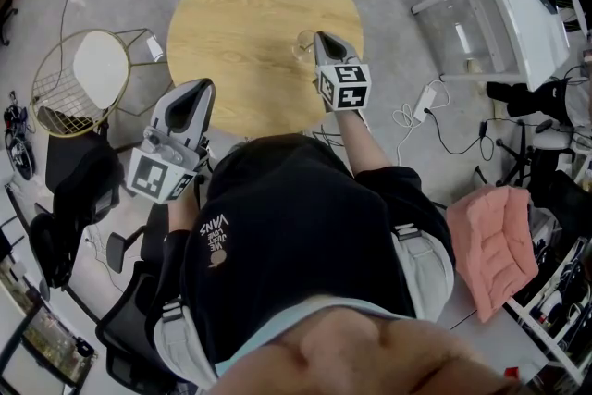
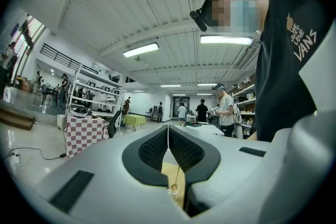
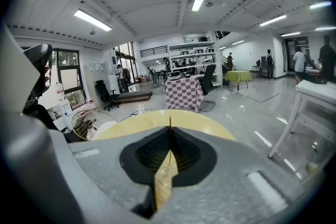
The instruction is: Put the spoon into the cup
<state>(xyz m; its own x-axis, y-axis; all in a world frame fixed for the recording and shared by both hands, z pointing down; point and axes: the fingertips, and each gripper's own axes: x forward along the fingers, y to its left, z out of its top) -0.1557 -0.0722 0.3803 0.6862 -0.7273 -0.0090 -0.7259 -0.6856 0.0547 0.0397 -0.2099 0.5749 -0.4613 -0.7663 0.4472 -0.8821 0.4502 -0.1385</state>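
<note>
Wooden table [image 1: 242, 23], cup [image 1: 303, 47] near right rim, right gripper [image 1: 325, 39] beside

A wire basket [image 1: 57, 102] is seen left of the round wooden table [image 1: 240, 23]; a pink cushion [image 1: 493, 247] is set well to its right.

From where I stand, the round table [image 1: 250, 14] is straight in front of the person. The cup [image 1: 304, 45] sits on it toward the right side, and the spoon [image 2: 177, 173] stands in the cup. The right gripper [image 1: 324, 38] is over the table just right of the cup. The left gripper [image 1: 201, 88] hangs at the table's near left edge, well apart from the cup. A wire basket [image 1: 60, 102] stands on the floor left of the table. A second table [image 1: 532, 9] stands well off to the right, with cables [image 1: 435, 120] on the floor between the two tables. A cushion [image 1: 495, 245] lies at the person's right.
</note>
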